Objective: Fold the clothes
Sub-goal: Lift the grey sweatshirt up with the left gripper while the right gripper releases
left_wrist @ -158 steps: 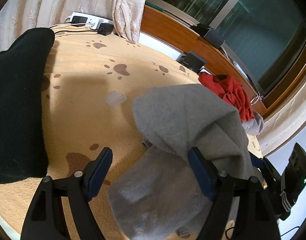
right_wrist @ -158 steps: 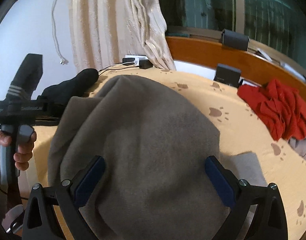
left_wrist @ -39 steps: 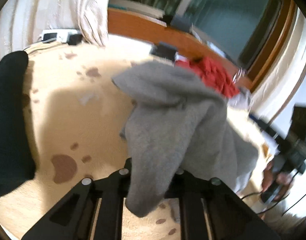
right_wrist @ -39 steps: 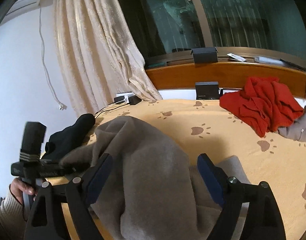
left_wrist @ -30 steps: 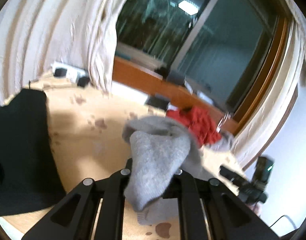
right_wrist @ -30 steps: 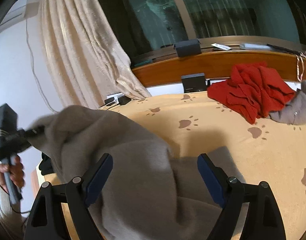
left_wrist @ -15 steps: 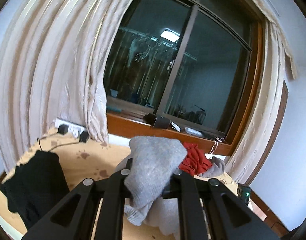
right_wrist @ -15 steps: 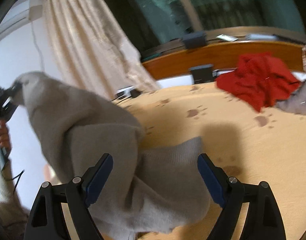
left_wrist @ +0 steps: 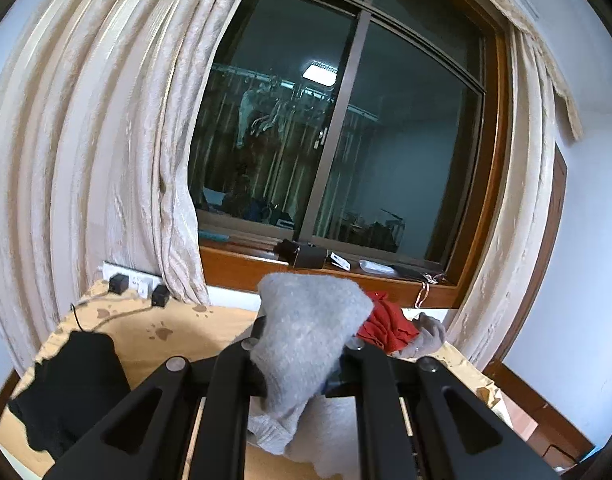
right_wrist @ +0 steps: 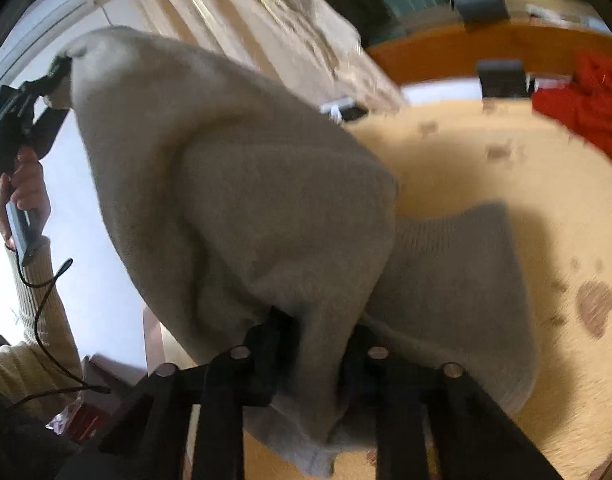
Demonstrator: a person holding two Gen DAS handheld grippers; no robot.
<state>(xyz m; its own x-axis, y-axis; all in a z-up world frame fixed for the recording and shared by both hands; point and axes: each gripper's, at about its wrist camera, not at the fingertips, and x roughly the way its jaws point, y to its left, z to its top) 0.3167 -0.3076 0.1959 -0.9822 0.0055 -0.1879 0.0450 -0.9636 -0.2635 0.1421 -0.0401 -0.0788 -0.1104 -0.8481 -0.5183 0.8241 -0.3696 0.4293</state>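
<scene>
A grey knit sweater [right_wrist: 242, 208] hangs between my two grippers above the tan paw-print bed cover [right_wrist: 485, 168]. My left gripper [left_wrist: 302, 354] is shut on one bunched corner of the sweater [left_wrist: 306, 332] and holds it high; it also shows in the right wrist view [right_wrist: 62, 66], raised at the upper left. My right gripper [right_wrist: 317, 344] is shut on a fold of the sweater low over the bed. The sweater's lower part [right_wrist: 457, 280] still lies on the cover.
A black garment [left_wrist: 70, 392] lies at the bed's left. A red garment [left_wrist: 385, 324] and another grey one [left_wrist: 427, 334] lie at the far right by the wooden window sill [left_wrist: 242, 264]. Curtains [left_wrist: 106, 160] and a power strip [left_wrist: 134, 280] stand behind.
My right gripper has shut on the sweater; it was open half a second ago. My left gripper has lifted its corner higher, and the sweater now hangs stretched between the two.
</scene>
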